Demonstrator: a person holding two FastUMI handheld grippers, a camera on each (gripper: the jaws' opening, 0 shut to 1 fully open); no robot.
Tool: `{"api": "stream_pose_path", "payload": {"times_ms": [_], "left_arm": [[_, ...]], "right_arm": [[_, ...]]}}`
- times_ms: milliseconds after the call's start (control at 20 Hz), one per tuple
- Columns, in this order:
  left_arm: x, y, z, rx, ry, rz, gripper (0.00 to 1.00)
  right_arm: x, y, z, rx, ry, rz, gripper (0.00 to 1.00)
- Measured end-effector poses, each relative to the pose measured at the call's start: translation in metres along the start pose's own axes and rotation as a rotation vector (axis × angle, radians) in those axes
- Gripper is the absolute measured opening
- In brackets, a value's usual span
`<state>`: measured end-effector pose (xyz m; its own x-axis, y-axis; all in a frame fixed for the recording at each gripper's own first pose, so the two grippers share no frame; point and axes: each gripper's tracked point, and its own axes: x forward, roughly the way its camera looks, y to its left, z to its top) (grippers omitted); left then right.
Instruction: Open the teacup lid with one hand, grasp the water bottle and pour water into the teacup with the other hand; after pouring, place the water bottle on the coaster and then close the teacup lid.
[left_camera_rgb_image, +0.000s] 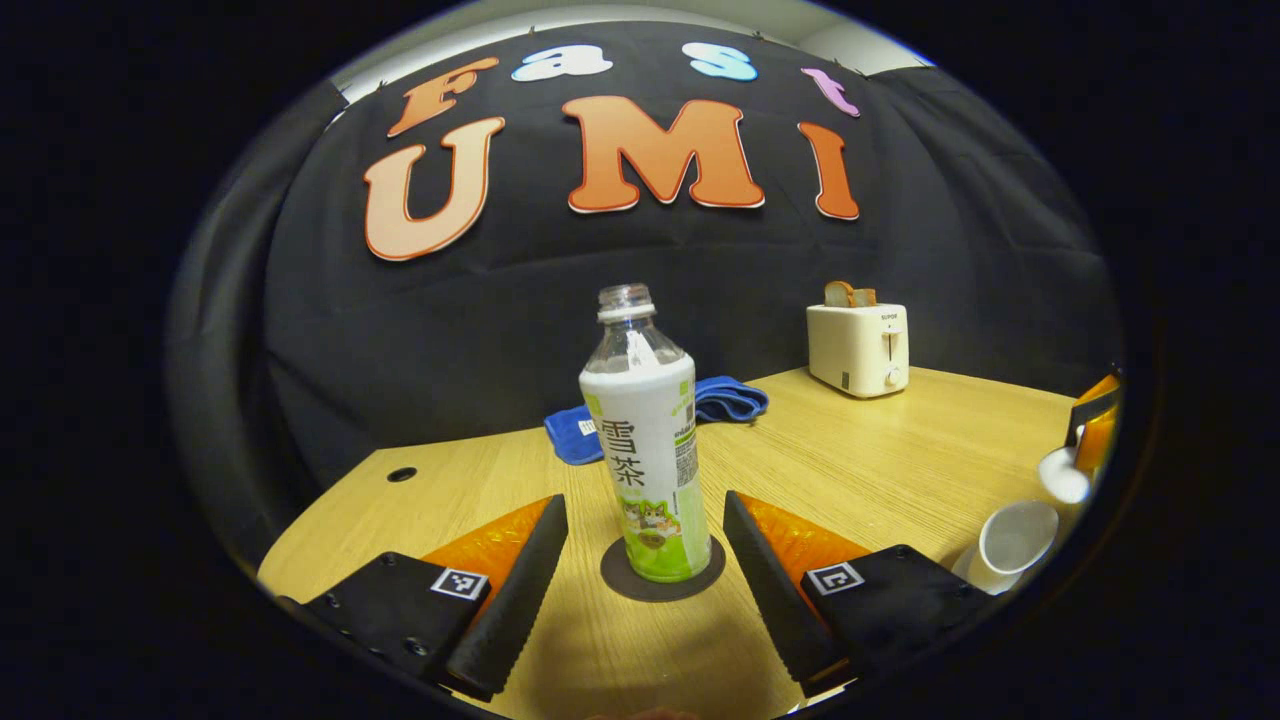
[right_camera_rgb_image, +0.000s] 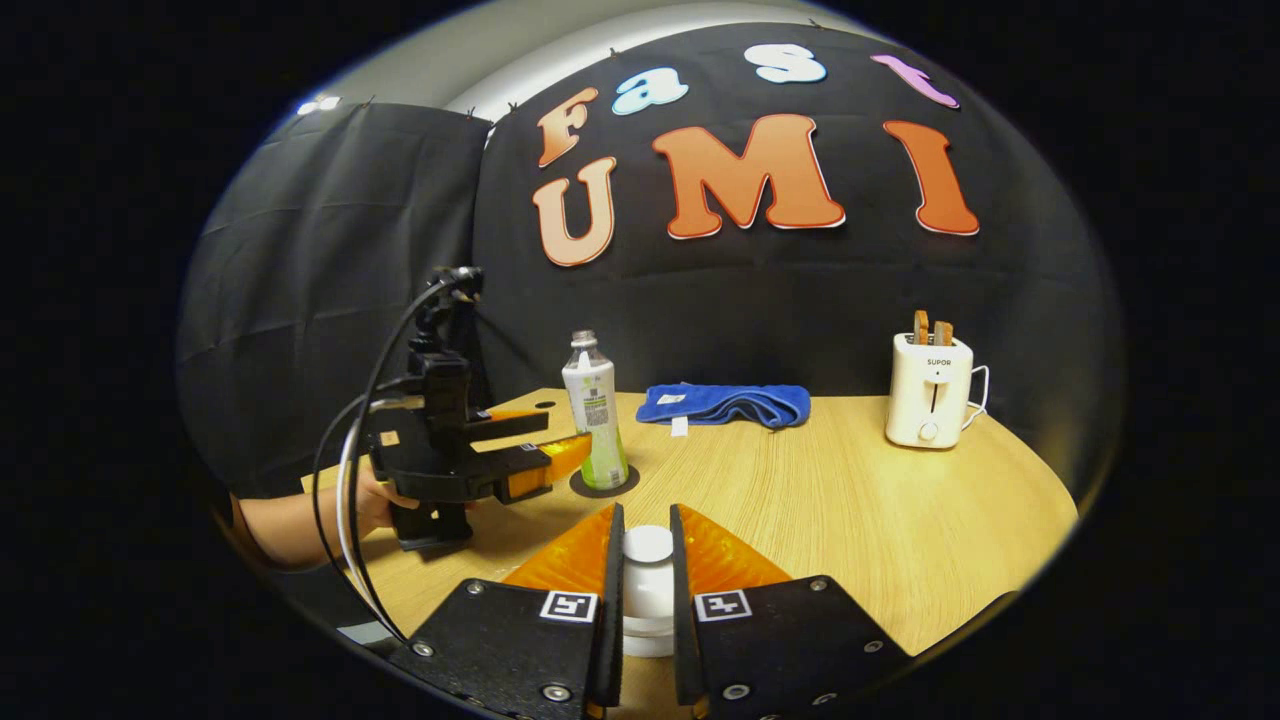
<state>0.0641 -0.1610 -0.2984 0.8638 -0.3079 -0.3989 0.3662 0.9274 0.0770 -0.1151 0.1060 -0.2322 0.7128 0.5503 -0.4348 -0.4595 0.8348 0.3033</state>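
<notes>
Left gripper (left_camera_rgb_image: 645, 560): jaws spread wide, one on each side of the water bottle (left_camera_rgb_image: 645, 440), neither touching it. The bottle stands upright and uncapped on the dark round coaster (left_camera_rgb_image: 620, 585), between the two fingers and slightly ahead of their tips. Judged from this, the pour appears done and the bottle set down, so the step in hand for this side is to draw straight back along the line of the fingers, keeping both clear of the bottle wall; a sideways drift could tip a tall, light bottle off its small base. Behind the bottle a blue cloth (left_camera_rgb_image: 735, 400) lies on the tabletop (left_camera_rgb_image: 880, 450), and a toaster (left_camera_rgb_image: 860, 345) stands farther right, well apart. At the right edge of the left gripper view the white teacup (left_camera_rgb_image: 1015, 545) sits open, lid off, well apart from the bottle. Right gripper (right_camera_rgb_image: 645, 590): jaws drawn close on a white lid (right_camera_rgb_image: 648, 570), which sits between the fingers with its knob uppermost; both fingers appear to press on it. The teacup body cannot be made out in the right gripper view. Remaining work, in my judgement, is to bring the lid level over the cup mouth, lower it squarely, and release only once seated.
</notes>
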Motion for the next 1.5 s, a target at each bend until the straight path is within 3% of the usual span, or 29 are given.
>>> {"api": "stream_pose_path", "payload": {"times_ms": [150, 200, 450, 900, 1000, 1250, 1450, 1500], "left_arm": [[-0.018, 0.007, 0.014, -0.013, -0.043, 0.033, 0.99], [-0.023, 0.010, 0.018, -0.016, -0.060, 0.046, 0.94], [-0.052, 0.024, 0.033, -0.040, -0.102, 0.087, 0.99], [-0.080, 0.031, 0.055, -0.172, -0.132, 0.070, 1.00], [-0.087, 0.028, 0.066, -0.191, -0.149, 0.061, 0.99], [-0.106, 0.026, 0.092, -0.191, -0.189, 0.066, 0.99], [-0.121, 0.032, 0.111, -0.184, -0.213, 0.095, 0.99], [-0.125, 0.034, 0.115, -0.182, -0.219, 0.103, 0.99]], "right_arm": [[0.007, 0.002, -0.013, -0.012, 0.028, -0.001, 0.21], [0.008, 0.001, -0.018, -0.016, 0.034, -0.004, 0.21], [0.015, -0.002, -0.030, -0.024, 0.062, -0.023, 0.21], [0.018, -0.001, -0.039, -0.062, 0.075, -0.043, 0.25], [0.015, -0.002, -0.035, -0.088, 0.069, -0.065, 0.29], [-0.001, 0.002, 0.019, -0.095, -0.064, -0.071, 0.61], [-0.021, -0.014, 0.074, -0.103, -0.187, -0.147, 0.81], [-0.027, -0.018, 0.086, -0.103, -0.216, -0.165, 0.81]]}}
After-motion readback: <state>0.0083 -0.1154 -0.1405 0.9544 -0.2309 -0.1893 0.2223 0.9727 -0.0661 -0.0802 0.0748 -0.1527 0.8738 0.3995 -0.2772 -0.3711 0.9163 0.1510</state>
